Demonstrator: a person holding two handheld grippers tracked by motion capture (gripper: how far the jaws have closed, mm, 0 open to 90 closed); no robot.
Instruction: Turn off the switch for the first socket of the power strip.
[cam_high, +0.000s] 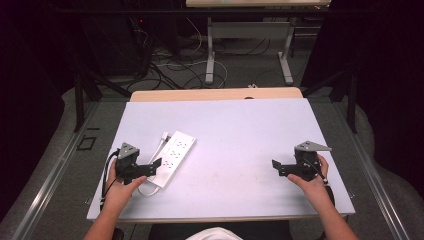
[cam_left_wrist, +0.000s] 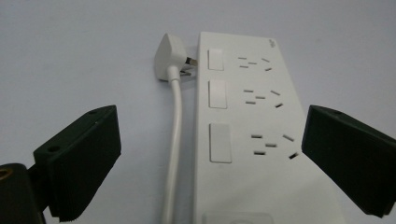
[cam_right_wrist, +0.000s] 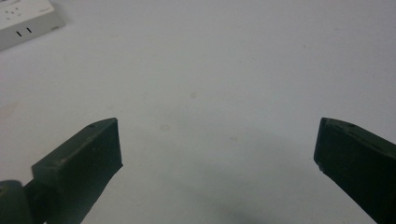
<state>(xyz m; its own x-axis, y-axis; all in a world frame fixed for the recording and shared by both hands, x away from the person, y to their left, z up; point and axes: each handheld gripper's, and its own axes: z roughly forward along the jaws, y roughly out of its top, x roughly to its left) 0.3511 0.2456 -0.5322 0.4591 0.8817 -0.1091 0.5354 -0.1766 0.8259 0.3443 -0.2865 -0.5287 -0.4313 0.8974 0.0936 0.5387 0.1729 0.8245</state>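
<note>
A white power strip (cam_high: 175, 156) lies flat on the left half of the white table top (cam_high: 240, 135), with its white cord and plug (cam_high: 164, 138) lying loose beside it. In the left gripper view the power strip (cam_left_wrist: 247, 121) has three switches and three socket groups, and the plug (cam_left_wrist: 172, 58) rests against its far end, with the cord (cam_left_wrist: 175, 140) running along its side. My left gripper (cam_high: 156, 166) is open, its jaws astride the strip's near end and the cord. My right gripper (cam_high: 276, 167) is open over bare table at the right, holding nothing; a corner of the strip (cam_right_wrist: 25, 21) lies far off.
The table's front edge (cam_high: 220, 218) is close to the person's body. Beyond the far edge a wooden strip (cam_high: 215, 94) shows, then floor with tangled cables (cam_high: 175, 70) and another table's legs (cam_high: 210, 50). Dark curtains stand at both sides.
</note>
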